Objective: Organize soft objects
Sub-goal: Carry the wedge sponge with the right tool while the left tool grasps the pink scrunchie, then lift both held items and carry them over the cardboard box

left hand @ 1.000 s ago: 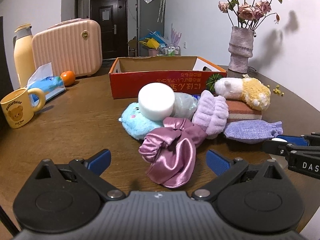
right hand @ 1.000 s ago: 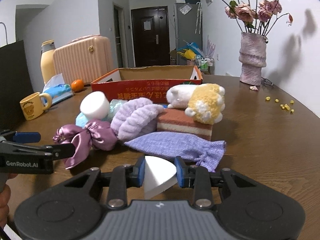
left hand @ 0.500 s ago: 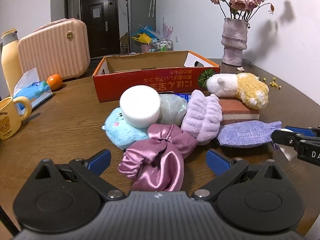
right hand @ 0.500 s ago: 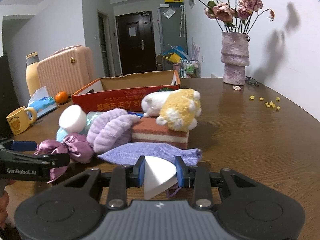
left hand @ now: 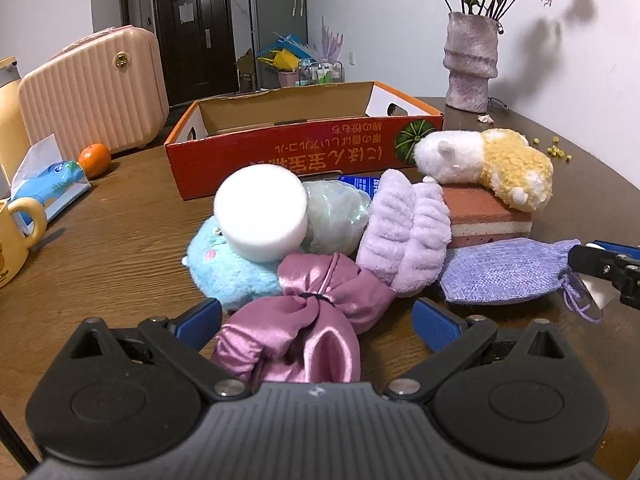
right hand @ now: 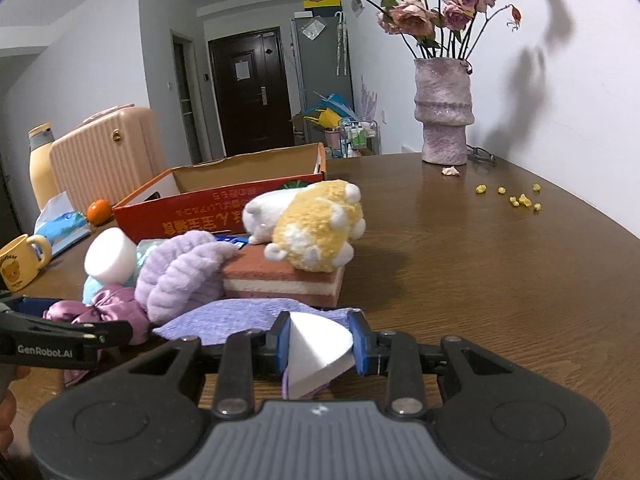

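Note:
A pile of soft things lies before the open red cardboard box (left hand: 304, 148): a pink satin bag (left hand: 304, 332), a blue plush (left hand: 228, 268), a white foam disc (left hand: 260, 212), a lilac fleece band (left hand: 404, 232), a purple knit pouch (left hand: 504, 272), a layered sponge block (left hand: 484, 216) and a white-yellow plush (left hand: 488, 160). My left gripper (left hand: 316, 320) is open, its jaws either side of the satin bag. My right gripper (right hand: 318, 346) is shut on a white foam wedge (right hand: 316, 348), just over the knit pouch (right hand: 240, 320).
A vase with dried roses (right hand: 442, 112) stands at the back right, with yellow crumbs (right hand: 516, 198) near it. A yellow mug (left hand: 16, 240), tissue pack (left hand: 48, 180), orange (left hand: 94, 158), pink case (left hand: 96, 92) and bottle (right hand: 40, 164) stand at the left.
My left gripper has moved forward, so the satin bag now sits between its open jaws. My right gripper has risen and advanced with the wedge still held.

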{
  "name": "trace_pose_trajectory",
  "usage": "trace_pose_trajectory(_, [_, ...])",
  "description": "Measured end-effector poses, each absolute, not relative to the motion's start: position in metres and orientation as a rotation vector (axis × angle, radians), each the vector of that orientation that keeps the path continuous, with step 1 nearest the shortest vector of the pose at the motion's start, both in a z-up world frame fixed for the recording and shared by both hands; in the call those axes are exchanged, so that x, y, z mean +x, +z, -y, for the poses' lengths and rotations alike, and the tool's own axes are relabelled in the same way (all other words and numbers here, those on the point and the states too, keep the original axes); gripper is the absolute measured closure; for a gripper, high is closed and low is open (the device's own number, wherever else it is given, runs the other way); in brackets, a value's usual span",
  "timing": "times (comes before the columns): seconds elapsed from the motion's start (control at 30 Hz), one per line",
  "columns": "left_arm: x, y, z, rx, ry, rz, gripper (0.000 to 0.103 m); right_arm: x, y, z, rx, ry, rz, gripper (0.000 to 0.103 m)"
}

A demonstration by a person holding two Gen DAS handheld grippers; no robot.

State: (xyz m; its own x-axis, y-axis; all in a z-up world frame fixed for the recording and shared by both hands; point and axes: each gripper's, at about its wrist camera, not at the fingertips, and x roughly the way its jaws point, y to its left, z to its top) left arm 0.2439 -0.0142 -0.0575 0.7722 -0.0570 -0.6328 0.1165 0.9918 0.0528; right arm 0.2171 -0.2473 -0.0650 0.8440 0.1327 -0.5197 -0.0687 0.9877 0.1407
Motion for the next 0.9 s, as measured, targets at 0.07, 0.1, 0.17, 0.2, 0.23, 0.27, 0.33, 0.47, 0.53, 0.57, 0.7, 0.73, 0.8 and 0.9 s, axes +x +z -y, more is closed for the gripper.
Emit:
trace_pose_trajectory(0.07, [0.247,-0.059,0.016,0.094,-0.092,-0.688,0.0,0.22,-0.067,0.25,0.124,0.104,-0.559,0.073])
trace_pose_trajectory(0.1, [0.249,-0.06,0.017,0.095,-0.091,-0.691,0.0,0.222,-0.068,0.252,0.128,0.103,-0.56,0.073])
trace_pose_trajectory(0.17, [0.252,-0.062,0.019,0.097,-0.086,-0.697,0.0,0.224,-0.069,0.254,0.133,0.102,-0.562,0.073])
trace_pose_trajectory(0.2, [0.253,-0.063,0.019,0.097,-0.084,-0.699,0.0,0.226,-0.07,0.255,0.135,0.102,-0.563,0.073])
trace_pose_trajectory(0.23, [0.254,-0.064,0.018,0.097,-0.083,-0.699,0.0,0.227,-0.071,0.255,0.139,0.103,-0.563,0.073])
trace_pose_trajectory(0.27, [0.254,-0.064,0.018,0.097,-0.081,-0.697,0.0,0.228,-0.071,0.256,0.14,0.104,-0.565,0.073])
trace_pose_trajectory(0.33, [0.256,-0.065,0.018,0.096,-0.076,-0.701,0.005,0.231,-0.073,0.256,0.142,0.106,-0.567,0.073])
trace_pose_trajectory(0.47, [0.26,-0.069,0.017,0.091,-0.07,-0.72,0.018,0.233,-0.074,0.257,0.143,0.111,-0.568,0.073])
trace_pose_trajectory(0.53, [0.261,-0.07,0.016,0.083,-0.077,-0.728,0.022,0.233,-0.075,0.257,0.144,0.112,-0.569,0.073])
trace_pose_trajectory(0.57, [0.261,-0.07,0.016,0.083,-0.079,-0.727,0.024,0.233,-0.075,0.257,0.145,0.112,-0.568,0.073])
trace_pose_trajectory(0.7, [0.259,-0.07,0.016,0.079,-0.099,-0.725,0.045,0.233,-0.075,0.257,0.145,0.114,-0.567,0.073])
trace_pose_trajectory(0.73, [0.259,-0.07,0.016,0.077,-0.109,-0.727,0.051,0.233,-0.075,0.257,0.145,0.114,-0.567,0.073])
trace_pose_trajectory(0.8, [0.259,-0.071,0.017,0.073,-0.123,-0.734,0.056,0.233,-0.075,0.257,0.145,0.114,-0.567,0.073])
trace_pose_trajectory(0.9, [0.258,-0.07,0.017,0.067,-0.13,-0.733,0.062,0.233,-0.075,0.257,0.145,0.116,-0.566,0.073])
